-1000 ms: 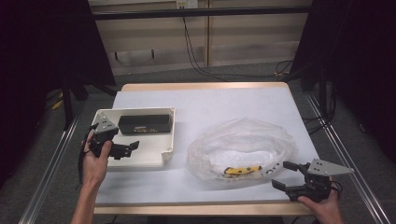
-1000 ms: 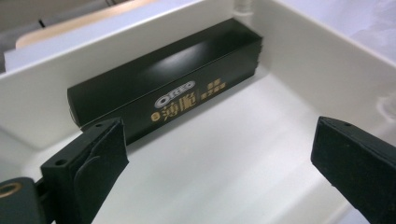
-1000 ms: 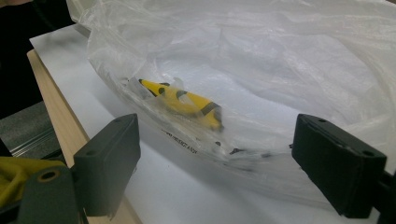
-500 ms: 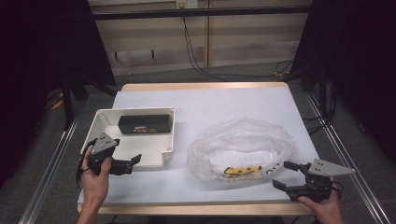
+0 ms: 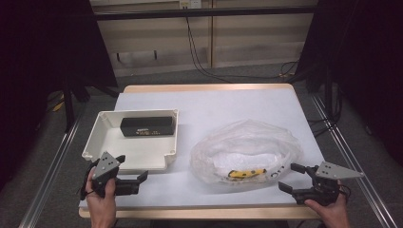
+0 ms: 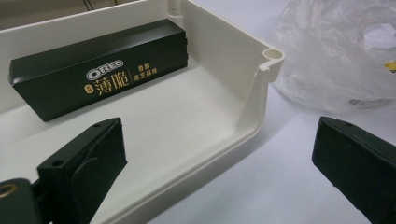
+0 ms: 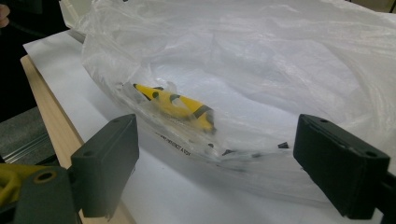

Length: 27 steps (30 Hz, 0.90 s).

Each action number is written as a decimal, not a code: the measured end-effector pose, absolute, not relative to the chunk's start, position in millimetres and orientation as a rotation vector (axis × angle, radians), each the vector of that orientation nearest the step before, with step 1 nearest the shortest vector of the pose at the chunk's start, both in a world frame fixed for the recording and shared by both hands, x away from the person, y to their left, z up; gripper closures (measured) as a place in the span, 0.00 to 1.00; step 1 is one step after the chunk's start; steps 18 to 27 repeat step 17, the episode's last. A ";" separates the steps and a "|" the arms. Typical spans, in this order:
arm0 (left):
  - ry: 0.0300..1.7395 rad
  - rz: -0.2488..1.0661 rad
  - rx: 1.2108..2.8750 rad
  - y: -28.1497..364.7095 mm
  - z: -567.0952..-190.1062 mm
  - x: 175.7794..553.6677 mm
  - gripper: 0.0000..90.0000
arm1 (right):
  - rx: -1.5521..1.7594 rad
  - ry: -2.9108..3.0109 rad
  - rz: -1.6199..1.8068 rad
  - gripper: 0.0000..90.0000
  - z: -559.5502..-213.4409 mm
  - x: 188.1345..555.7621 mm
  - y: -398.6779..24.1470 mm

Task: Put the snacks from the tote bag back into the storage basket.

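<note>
The right gripper (image 5: pixel 291 176) is hovering with its 2 jaws spread wide and empty at the near right edge of the white table (image 5: pixel 228 104), its jaws pointing left toward the clear plastic bag (image 5: pixel 247 149), which is lying just beside it. Inside that bag, near the edge closest to the person, a yellow packet with dark markings (image 5: pixel 246 174) is lying flat, its long axis running roughly left to right across the table. In the right gripper view the yellow packet (image 7: pixel 175 105) is sitting straight ahead between the jaws, behind the crinkled film of the bag (image 7: pixel 261 70), with 1 end angled toward the camera. The left gripper (image 5: pixel 130 167) is also standing spread and holding nothing, just in front of the near wall of the white tray (image 5: pixel 142 159), where a black Oreo box (image 5: pixel 146 126) is resting toward the far side. Judging by position, the right hand is clearly the nearer one to the packet, so the coming reach would likely go forward and left into the bag's mouth.
</note>
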<state>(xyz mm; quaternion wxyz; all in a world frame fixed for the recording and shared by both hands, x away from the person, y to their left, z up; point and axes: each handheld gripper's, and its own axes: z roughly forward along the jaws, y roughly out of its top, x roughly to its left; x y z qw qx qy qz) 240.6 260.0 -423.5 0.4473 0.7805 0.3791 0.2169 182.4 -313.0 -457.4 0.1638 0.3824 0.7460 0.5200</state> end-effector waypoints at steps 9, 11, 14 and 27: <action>0.968 0.569 1.864 259.7 -433.1 216.7 0.02 | 1.101 2.092 1.481 0.13 -455.9 181.6 -317.2; 0.967 0.568 1.880 258.0 -436.6 214.1 0.02 | 1.100 2.092 1.479 0.13 -455.8 181.5 -317.4; 0.963 0.547 1.885 255.3 -440.6 209.8 0.02 | 1.097 2.095 1.481 0.13 -455.4 181.0 -317.4; 0.961 0.553 1.886 255.6 -442.5 206.9 0.02 | 1.102 2.088 1.481 0.12 -455.4 181.0 -318.2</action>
